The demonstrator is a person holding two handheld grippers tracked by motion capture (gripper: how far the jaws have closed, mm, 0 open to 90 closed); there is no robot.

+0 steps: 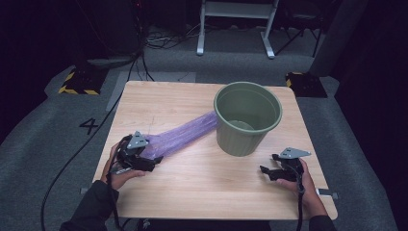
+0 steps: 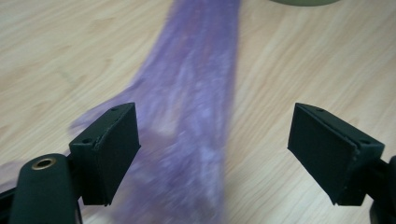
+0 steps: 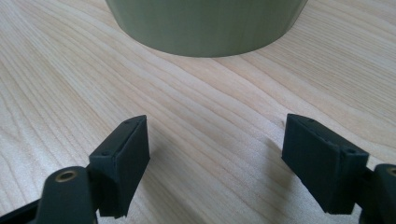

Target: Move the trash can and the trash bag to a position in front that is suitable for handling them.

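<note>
A long purple strip of soft material point(image 1: 180, 134) lies flat on the wooden table point(image 1: 192, 192), running from the left front toward the green bucket point(image 1: 247, 117). My left gripper point(image 1: 155, 162) is open at the strip's near end. In the left gripper view the purple strip point(image 2: 191, 116) passes between the wide-apart jaws, closer to the left one. My right gripper point(image 1: 268, 171) is open and low over bare wood to the front right of the bucket. In the right gripper view the bucket's base point(image 3: 205, 25) stands ahead of the gripper point(image 3: 215, 158), whose jaws hold nothing.
The table's front edge is close behind both hands. Beyond the table are grey carpet, a white frame's legs point(image 1: 235, 29), cables point(image 1: 72, 154) on the floor at left and yellow-black striped blocks point(image 1: 79, 82) at the far corners.
</note>
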